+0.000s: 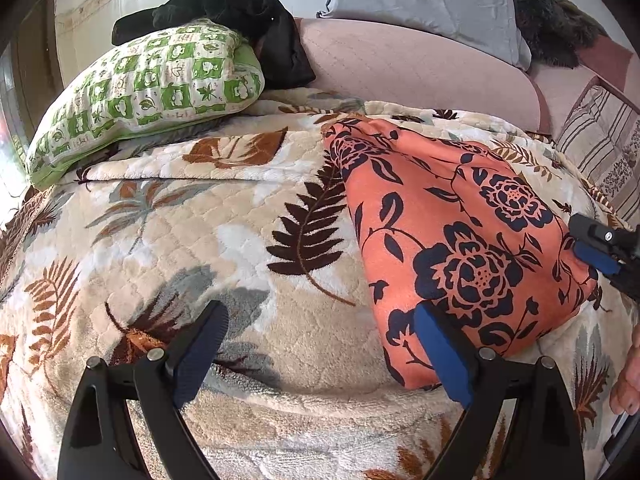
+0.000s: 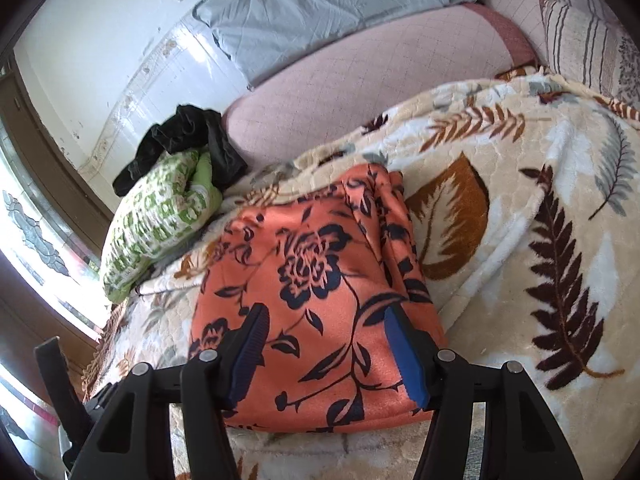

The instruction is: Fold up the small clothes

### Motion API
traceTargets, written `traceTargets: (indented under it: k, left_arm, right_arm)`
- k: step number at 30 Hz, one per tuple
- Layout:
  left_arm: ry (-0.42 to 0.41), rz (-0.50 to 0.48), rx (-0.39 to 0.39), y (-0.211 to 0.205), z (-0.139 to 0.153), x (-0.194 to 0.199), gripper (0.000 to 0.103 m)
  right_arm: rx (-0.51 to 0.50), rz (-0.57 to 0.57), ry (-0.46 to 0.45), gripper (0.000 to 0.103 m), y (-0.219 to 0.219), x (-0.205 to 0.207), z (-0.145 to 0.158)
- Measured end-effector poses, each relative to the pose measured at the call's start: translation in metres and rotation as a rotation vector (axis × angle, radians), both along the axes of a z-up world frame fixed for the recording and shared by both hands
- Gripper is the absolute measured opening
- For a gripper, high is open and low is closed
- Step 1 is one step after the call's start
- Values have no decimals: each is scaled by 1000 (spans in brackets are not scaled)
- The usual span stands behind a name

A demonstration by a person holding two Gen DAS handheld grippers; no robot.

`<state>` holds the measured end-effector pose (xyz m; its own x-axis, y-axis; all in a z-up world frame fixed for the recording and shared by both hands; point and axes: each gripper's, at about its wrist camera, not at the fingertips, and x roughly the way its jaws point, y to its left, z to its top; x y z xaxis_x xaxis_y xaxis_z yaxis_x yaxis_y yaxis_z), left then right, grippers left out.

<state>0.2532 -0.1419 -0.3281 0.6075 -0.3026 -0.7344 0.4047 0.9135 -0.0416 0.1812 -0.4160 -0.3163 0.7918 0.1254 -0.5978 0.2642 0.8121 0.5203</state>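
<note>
An orange garment with dark blue flowers (image 1: 452,236) lies folded on the leaf-patterned blanket (image 1: 224,240). It also shows in the right wrist view (image 2: 312,280). My left gripper (image 1: 320,356) is open and empty, its right finger at the garment's near left corner, its left finger over bare blanket. My right gripper (image 2: 328,352) is open, its jaws spread over the garment's near edge; its blue-padded tip (image 1: 596,256) shows at the garment's right side in the left wrist view.
A green-and-white pillow (image 1: 144,92) with a black garment (image 1: 248,20) on it lies at the back left. A pink quilted cushion (image 1: 408,64) and a grey pillow (image 1: 420,0) lie behind. A striped pillow (image 2: 580,24) is at the right. A tiled wall stands behind.
</note>
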Motion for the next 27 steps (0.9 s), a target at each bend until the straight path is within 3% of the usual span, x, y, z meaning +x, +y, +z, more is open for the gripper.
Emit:
traceTargets:
  k: [1, 4, 13, 17, 21, 24, 27]
  left_arm:
    - [1, -2, 0, 0, 0, 0, 94]
    - [2, 1, 0, 0, -2, 2, 94]
    - [-1, -4, -8, 0, -2, 4, 94]
    - [0, -93, -159, 8, 17, 5, 94]
    - [-5, -177, -249, 9, 30, 12, 94]
    - [97, -212, -316, 5, 19, 28, 94]
    - [201, -205, -367, 0, 4, 43, 94]
  right_arm:
    - [1, 14, 50, 63, 2, 6, -9]
    - [-67, 20, 59, 63, 6, 9, -12]
    - [11, 5, 2, 64, -4, 0, 1]
    - [22, -26, -53, 64, -20, -10, 15]
    - [124, -86, -55, 67, -51, -17, 12]
    - [238, -83, -38, 69, -68, -15, 0]
    - [281, -87, -10, 73, -77, -9, -10]
